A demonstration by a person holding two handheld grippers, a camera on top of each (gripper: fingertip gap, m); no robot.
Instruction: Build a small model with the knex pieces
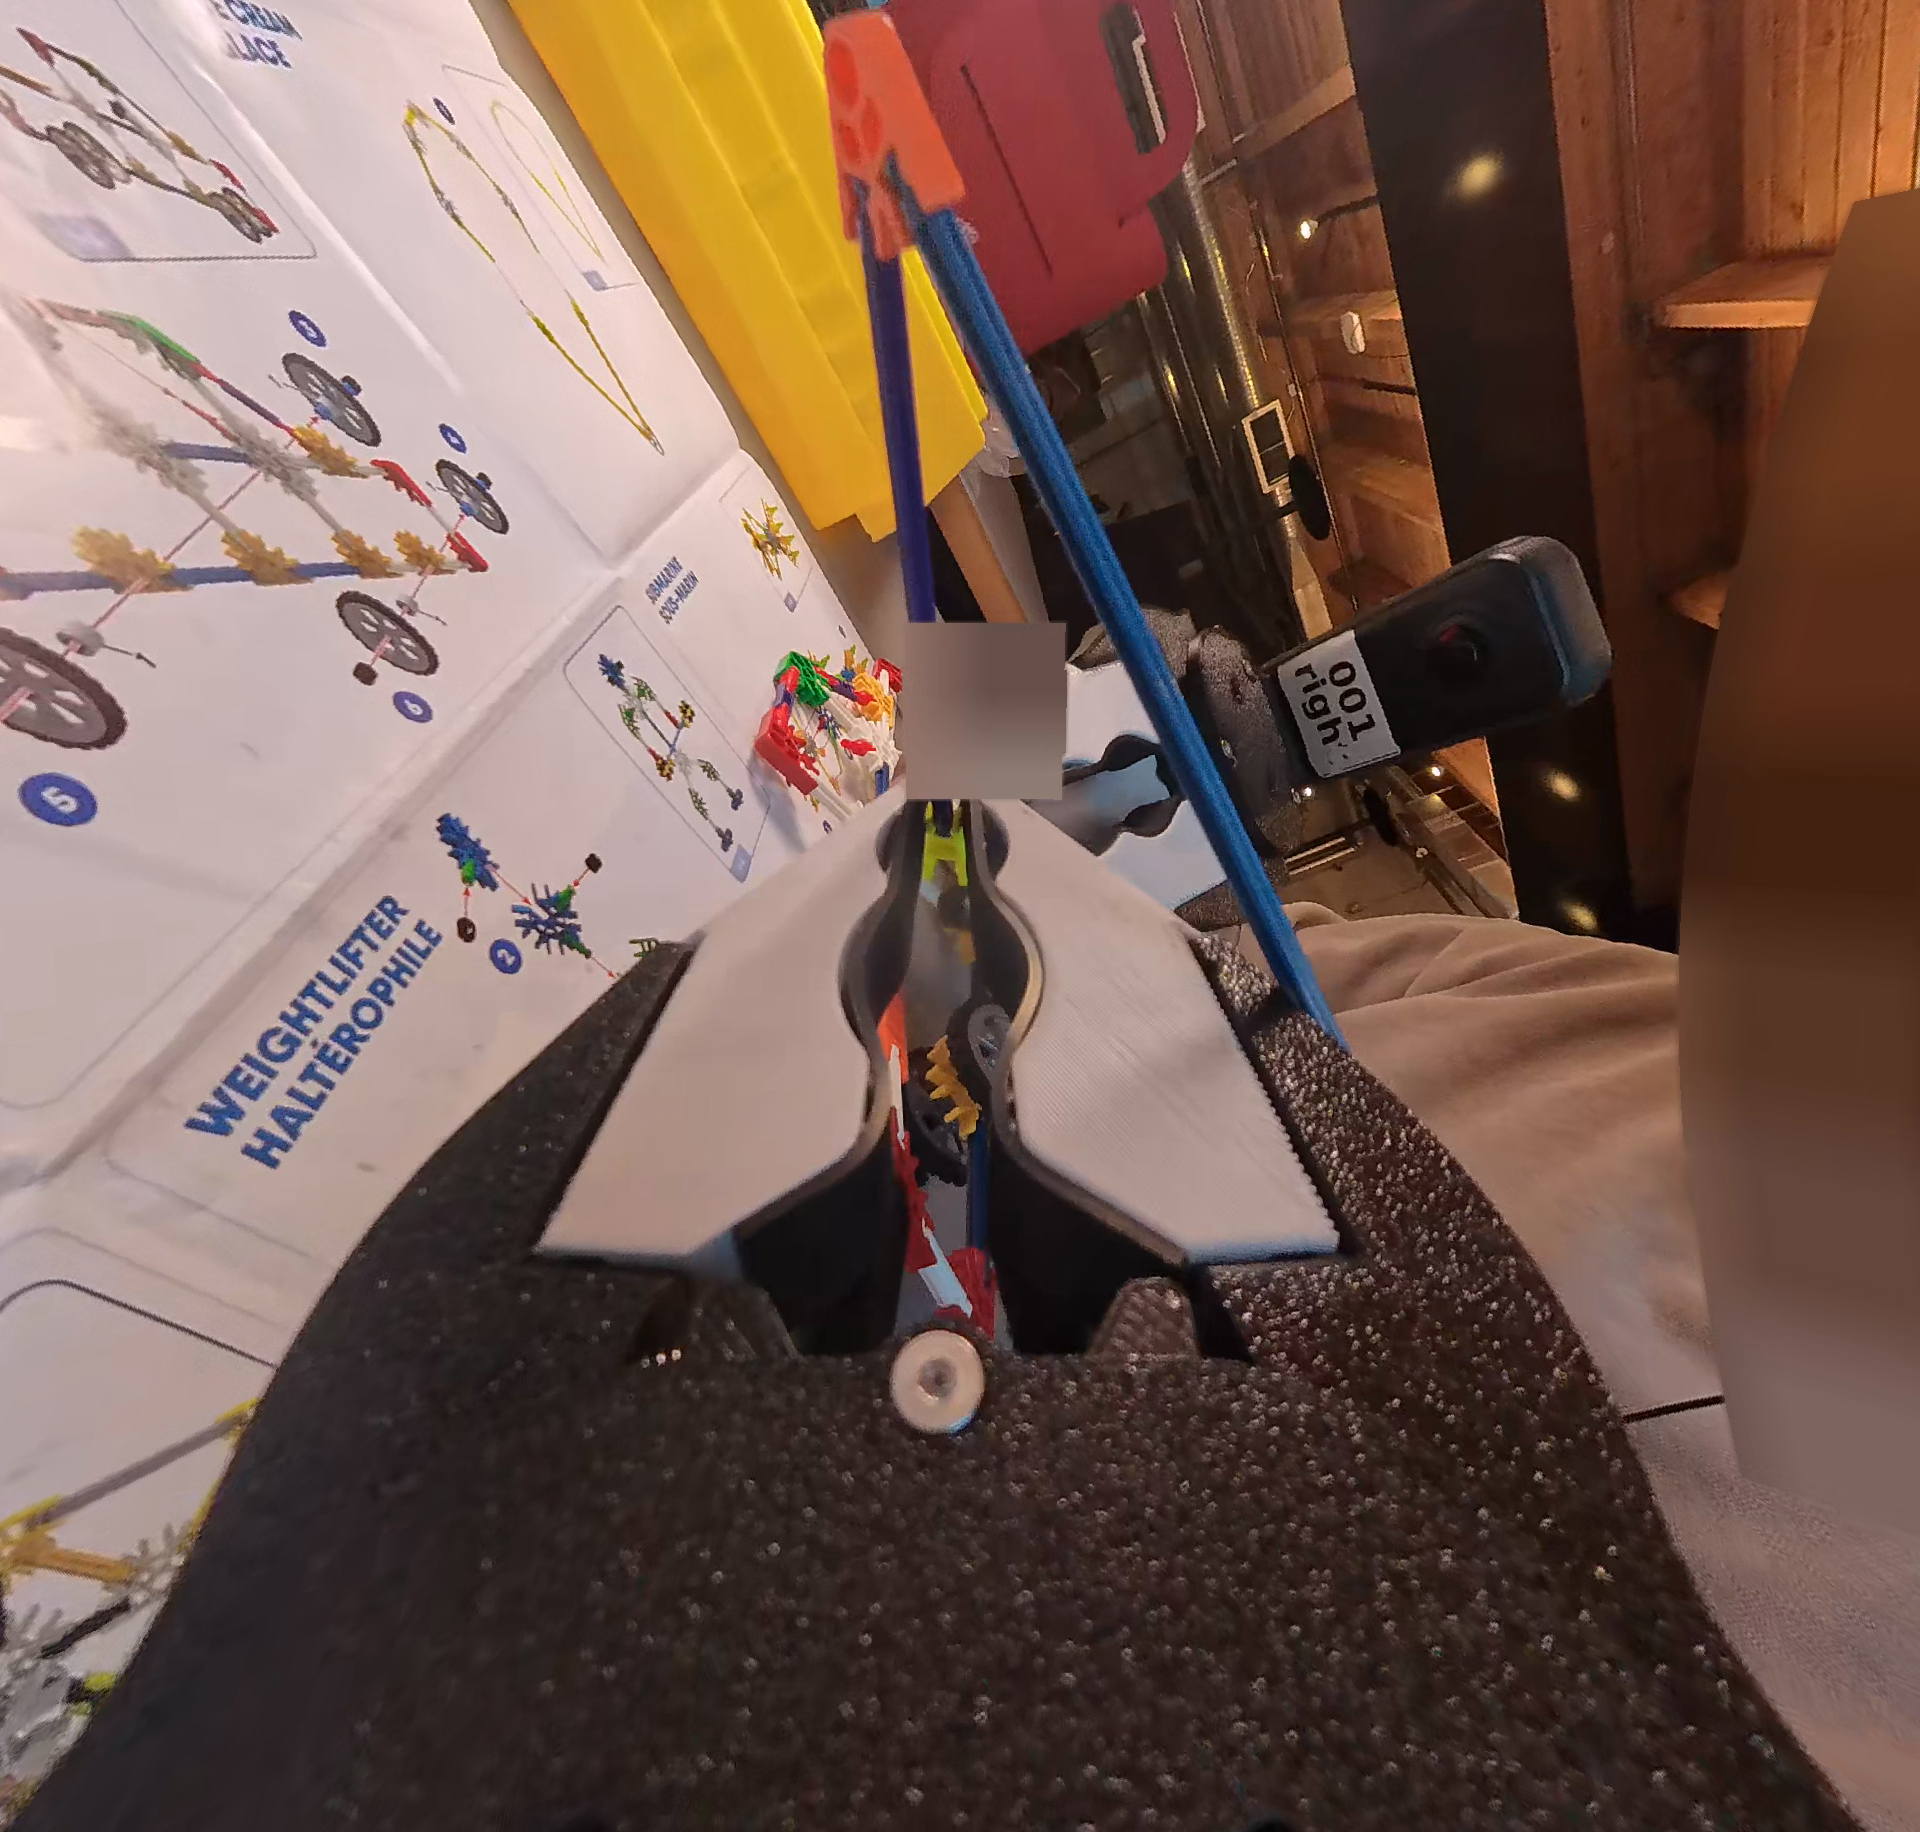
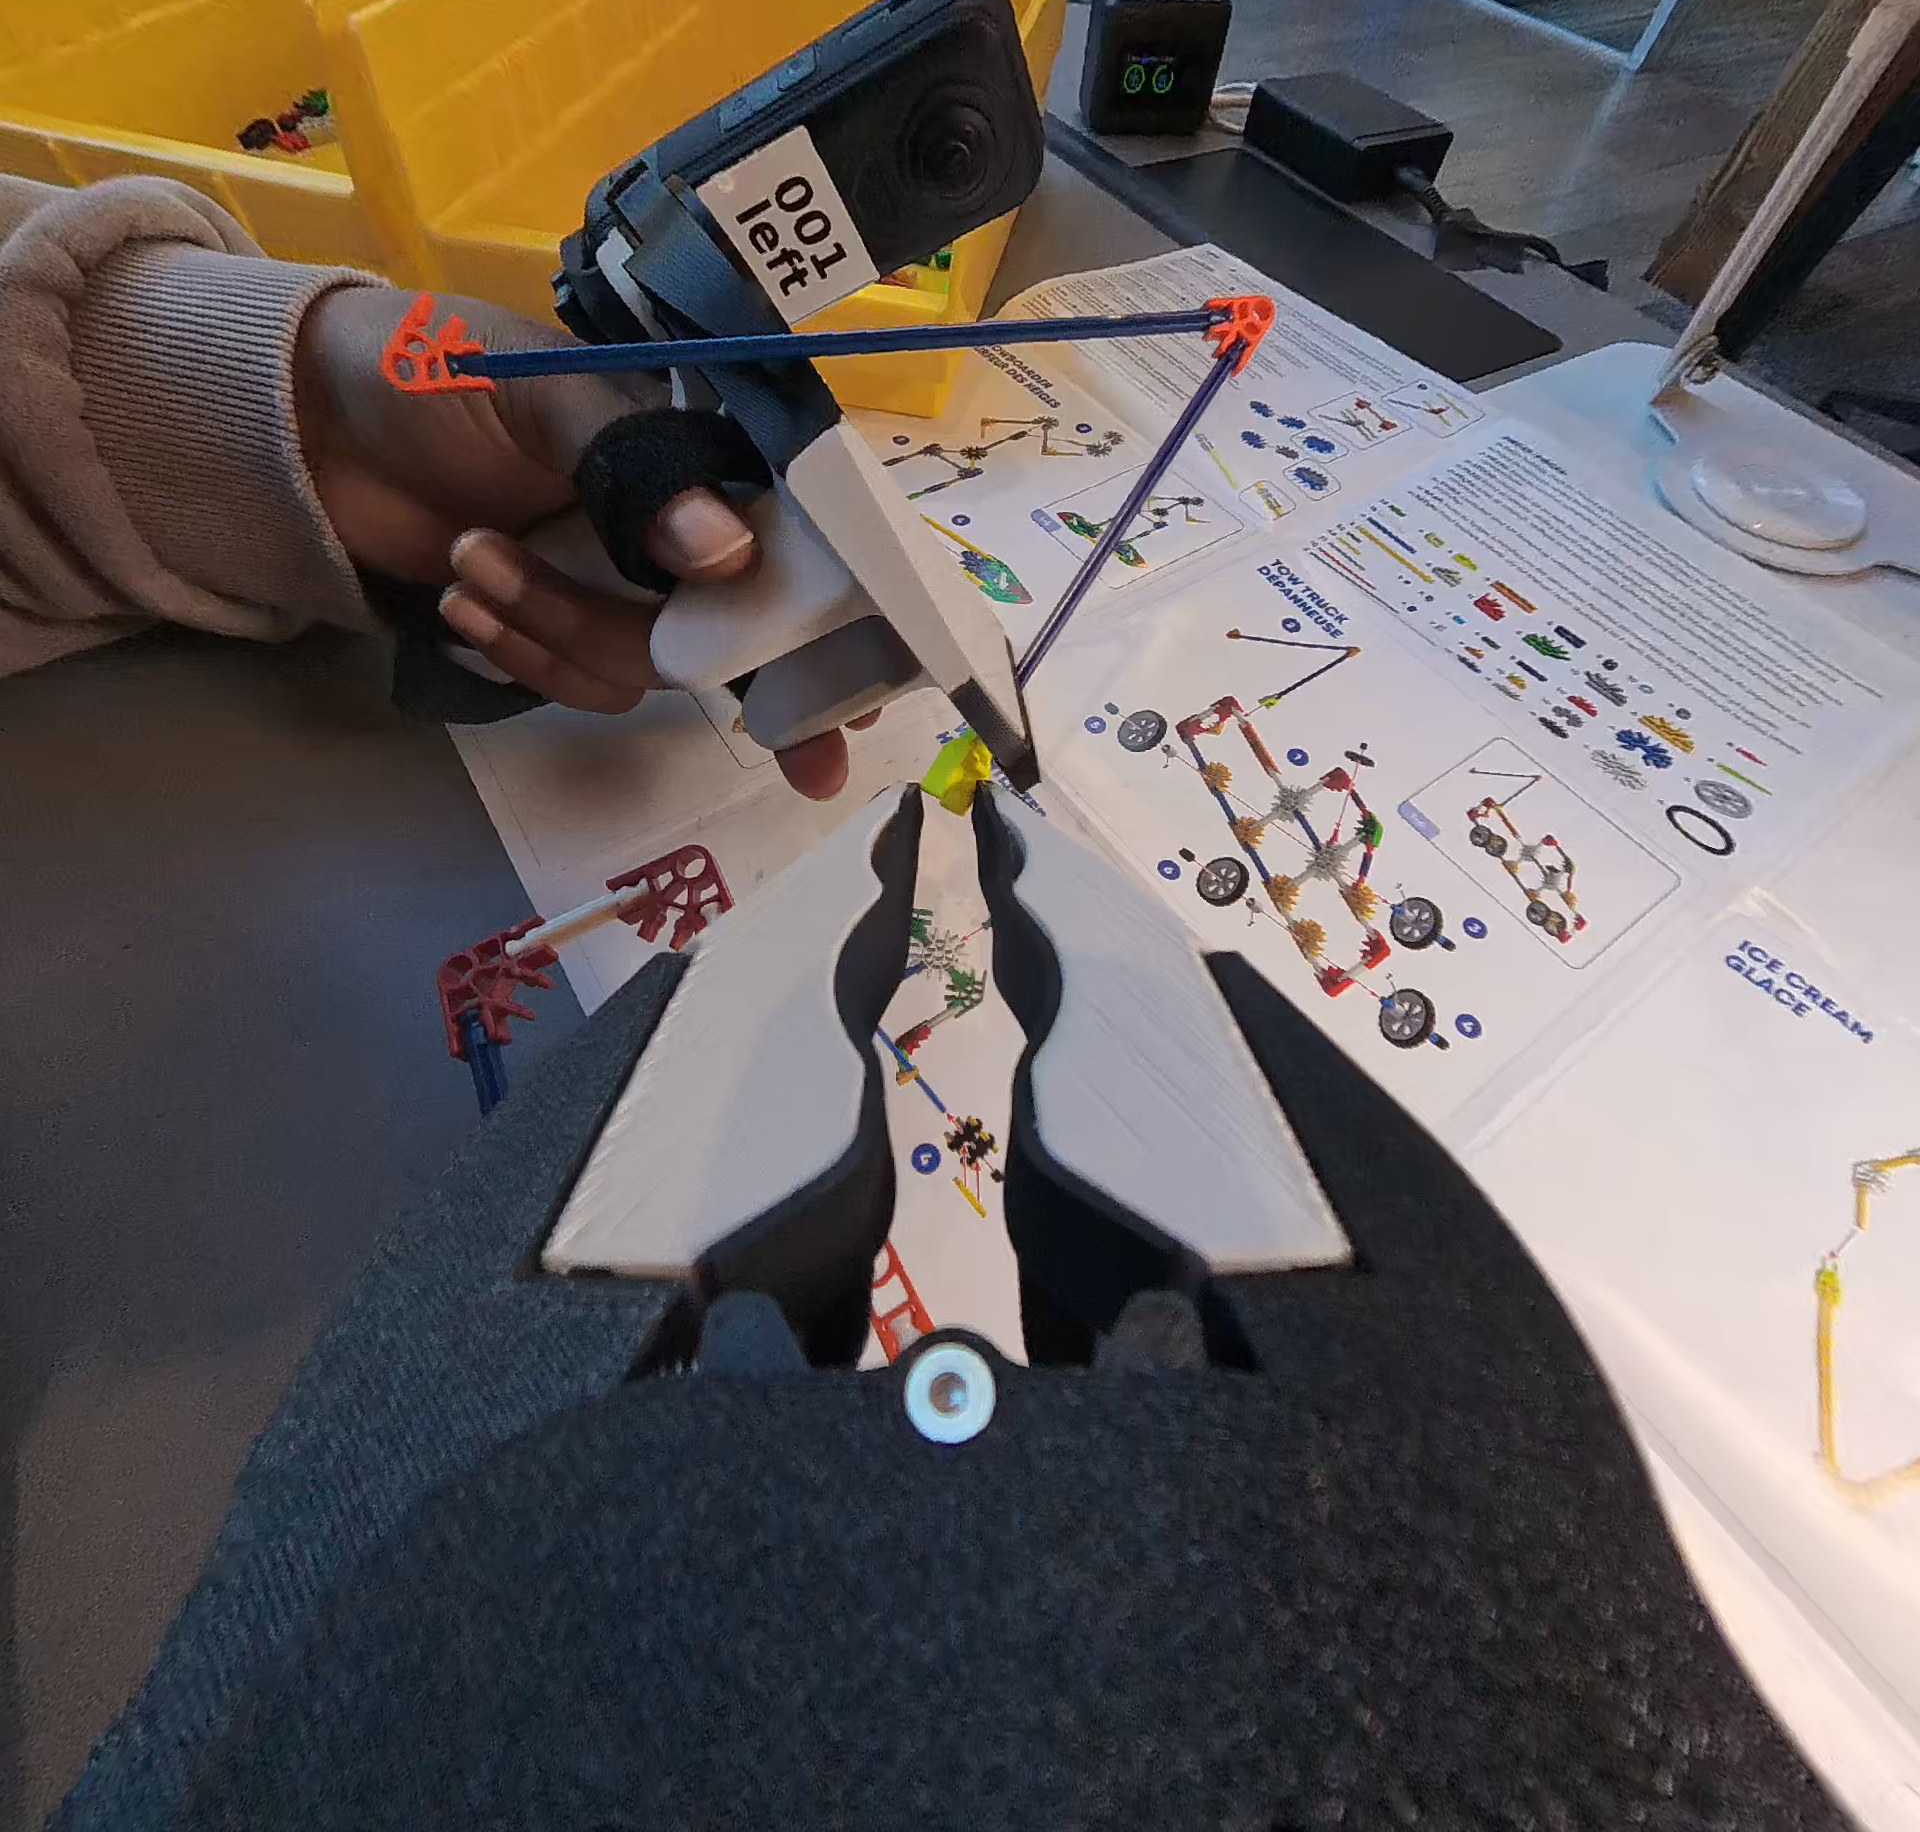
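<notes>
two blue rods, two orange connectors, two red connectors, one yellow-green connector

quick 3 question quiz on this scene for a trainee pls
1. True or false: the left claw is open and empty.
2. Which colour is the connector joining the two blue rods? A orange, B green, C white.
3. Fill in: the bins beyond the instruction sheet are ____.
Key: 1 false, it is shut on the lower end of the blue rods. 2 A. 3 yellow.
</notes>
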